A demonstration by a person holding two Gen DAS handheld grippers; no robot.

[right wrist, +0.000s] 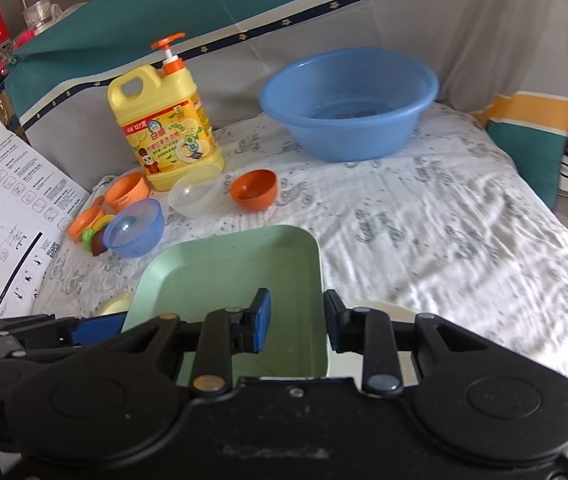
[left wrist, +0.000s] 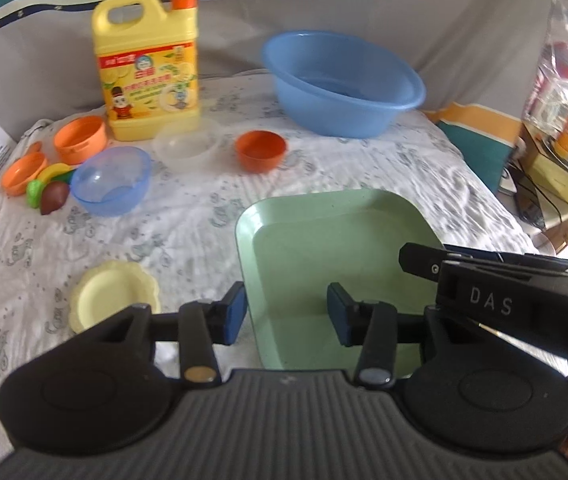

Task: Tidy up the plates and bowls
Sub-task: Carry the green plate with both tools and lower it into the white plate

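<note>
A pale green square plate [left wrist: 323, 248] fills the near middle of both wrist views, above the patterned cloth. My left gripper [left wrist: 287, 314] straddles its left rim, one pad outside the edge and the other well inside over the plate floor, with a wide gap, so it is open. My right gripper [right wrist: 297, 320] is shut on the green plate [right wrist: 224, 272] at its right rim, one pad inside and one outside. A small yellow scalloped plate [left wrist: 114, 296] lies to the left. A translucent blue bowl [left wrist: 112, 180], a clear bowl [left wrist: 188, 148] and an orange bowl [left wrist: 260, 151] stand farther back.
A big blue basin [left wrist: 343, 84] and a yellow detergent bottle [left wrist: 150, 68] stand at the back. Orange cups [left wrist: 80, 139] and toy fruit [left wrist: 54, 196] crowd the left side. A whitish dish [right wrist: 379, 308] shows under the green plate's right edge. A printed sheet [right wrist: 0, 216] leans at the left.
</note>
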